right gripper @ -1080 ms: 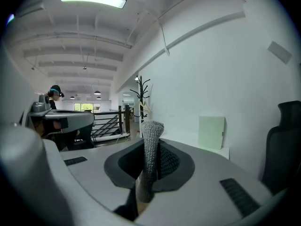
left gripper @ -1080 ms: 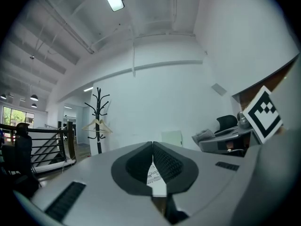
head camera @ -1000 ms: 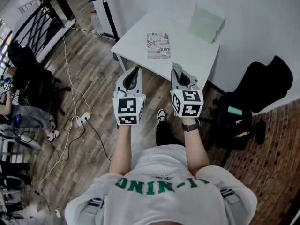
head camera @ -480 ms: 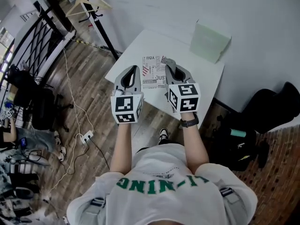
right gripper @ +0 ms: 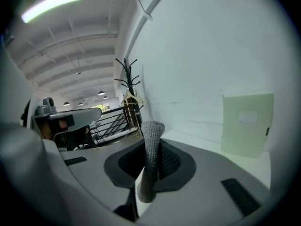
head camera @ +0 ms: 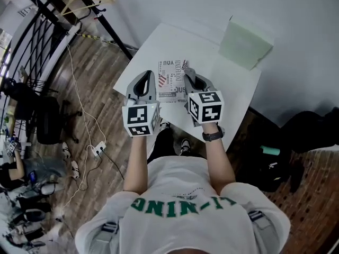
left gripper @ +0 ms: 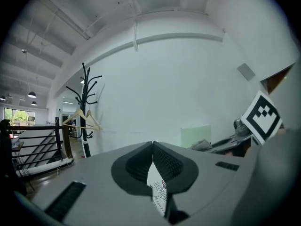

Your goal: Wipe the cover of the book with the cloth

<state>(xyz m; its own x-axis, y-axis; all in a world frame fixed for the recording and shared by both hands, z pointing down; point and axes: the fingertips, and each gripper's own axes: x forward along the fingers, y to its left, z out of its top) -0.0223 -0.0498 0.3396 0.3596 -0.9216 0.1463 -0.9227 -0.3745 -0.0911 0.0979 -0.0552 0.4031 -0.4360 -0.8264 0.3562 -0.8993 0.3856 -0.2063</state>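
A book (head camera: 170,79) with a black, white and red printed cover lies flat on the white table (head camera: 222,91). In the head view my left gripper (head camera: 146,76) hovers over the book's left edge. It is shut with nothing in it, and a strip of the book (left gripper: 159,192) shows below its closed jaws (left gripper: 153,147). My right gripper (head camera: 189,73) hangs over the book's right edge, shut on a grey knitted cloth (right gripper: 150,161). The cloth stands up as a rolled strip between the jaws (right gripper: 153,147).
A pale green box (head camera: 245,41) stands at the table's back right against the white wall. A black coat stand with hangers (head camera: 79,1) and a railing (head camera: 32,41) are to the left. Cables and a power strip (head camera: 96,150) lie on the wood floor. Black bags (head camera: 310,134) sit to the right.
The person has stepped up to the table. Both grippers have gone from short of its near edge to over the book, still shut, the right one keeping the cloth.
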